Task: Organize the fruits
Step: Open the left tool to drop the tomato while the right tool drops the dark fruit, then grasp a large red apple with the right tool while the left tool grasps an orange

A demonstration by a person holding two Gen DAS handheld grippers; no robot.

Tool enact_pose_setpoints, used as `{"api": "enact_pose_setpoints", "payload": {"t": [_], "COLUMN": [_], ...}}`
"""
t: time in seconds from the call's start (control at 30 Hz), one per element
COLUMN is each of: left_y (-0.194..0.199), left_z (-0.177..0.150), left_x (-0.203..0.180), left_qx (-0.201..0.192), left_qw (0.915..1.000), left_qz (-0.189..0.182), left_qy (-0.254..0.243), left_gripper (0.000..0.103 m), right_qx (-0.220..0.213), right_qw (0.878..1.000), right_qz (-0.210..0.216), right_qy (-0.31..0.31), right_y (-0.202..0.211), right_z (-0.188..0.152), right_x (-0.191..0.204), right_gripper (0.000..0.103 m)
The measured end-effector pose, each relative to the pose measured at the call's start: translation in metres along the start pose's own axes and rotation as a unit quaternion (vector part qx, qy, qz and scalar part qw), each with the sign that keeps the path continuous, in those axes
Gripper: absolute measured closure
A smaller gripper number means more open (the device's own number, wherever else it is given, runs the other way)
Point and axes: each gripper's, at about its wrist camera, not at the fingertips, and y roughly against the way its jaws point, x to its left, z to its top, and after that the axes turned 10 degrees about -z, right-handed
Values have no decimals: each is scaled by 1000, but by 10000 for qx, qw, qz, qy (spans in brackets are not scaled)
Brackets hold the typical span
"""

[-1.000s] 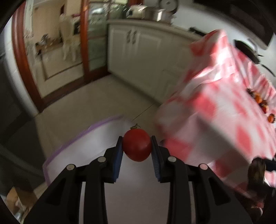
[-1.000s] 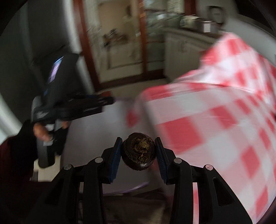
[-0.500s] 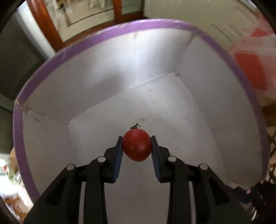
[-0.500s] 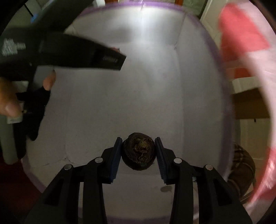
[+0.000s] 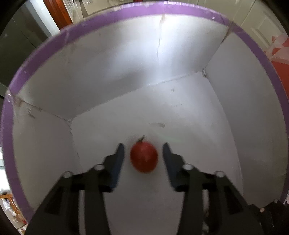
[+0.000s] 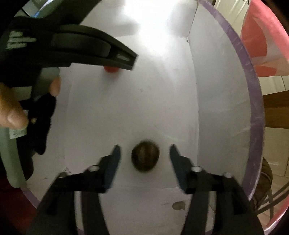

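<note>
**Both fruits loose over the white box**

Both tools point down into a white box (image 5: pixel 126 59) with a purple rim (image 5: pixel 180 9), and both are letting go.

In the left wrist view, the left tool (image 5: pixel 143 151) has its jaws opening. A red tomato (image 5: pixel 144 156) with a small dark stem sits between the blue pads (image 5: pixel 118 159), with a clear gap on either side, so nothing presses on it. It shows against the white floor of the box, near the corner where the left wall meets the far wall. Whether it already rests on the floor or is in the air cannot be told; its outline is slightly blurred.

In the right wrist view, the right tool (image 6: pixel 144 151) also has its jaws opening. A dark brown round fruit (image 6: pixel 145 156) lies between the pads, apart from both, blurred, over the box floor near the near wall. Whether it touches the floor cannot be told.

Farther up in the same view the left tool crosses in from the left, held by a hand (image 6: pixel 10 112), and the tomato (image 6: pixel 111 69) peeps out red beneath its fingers, well apart from the brown fruit.

A red-and-white checked cloth (image 6: pixel 260 45) shows beyond the right wall of the box.
</note>
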Motion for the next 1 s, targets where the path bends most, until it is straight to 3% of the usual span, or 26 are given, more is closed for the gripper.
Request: {"api": "enact_pose_setpoints", "payload": {"t": [0.17,0.37,0.4,0.47,0.57,0.63,0.67,0.7,0.77,0.8,0.9,1.0], "left_y": [15,55,63,94,140,190,220,238,269,284,309,298], "left_z": [2,8,9,11,12,2,-6,-15,-30,-37,-47,-49], "left_x": [-3,-3,-4,-15,-53,-83,-104,-120,-158,-183,-259,-338], "left_qx": [-203,-716,-783,-1273,-2344,-3269,-3801,-4127,-4658,-4801,-4593,-4039], "left_qw": [9995,9957,9949,9885,9644,9341,9126,8971,8674,8578,8561,8575], "left_qz": [228,556,598,806,1194,1276,1199,1145,954,674,-520,-1434], "left_qy": [17,194,194,137,-284,-664,-908,-1085,-1466,-1707,-2314,-2845], "left_gripper": [33,33,33,33,33,21,10,1,1,1,1,1], "right_qx": [-302,-793,-846,-1077,-1683,-2232,-2462,-2694,-3280,-3428,-3920,-4164], "right_qw": [9995,9965,9960,9936,9842,9725,9666,9604,9419,9361,9067,8653], "right_qz": [67,194,211,259,544,664,690,666,395,275,-286,-877], "right_qy": [27,190,202,233,125,-56,-153,-265,-608,-733,-1529,-2648], "right_y": [17,54,64,86,130,169,180,196,231,238,270,284], "right_z": [-7,-14,-33,-44,-63,-82,-87,-96,-132,-143,-206,-268], "right_x": [1,-5,-1,-1,-10,-27,-37,-47,-78,-87,-139,-195], "right_gripper": [37,30,30,30,30,28,26,24,20,19,17,16]}}
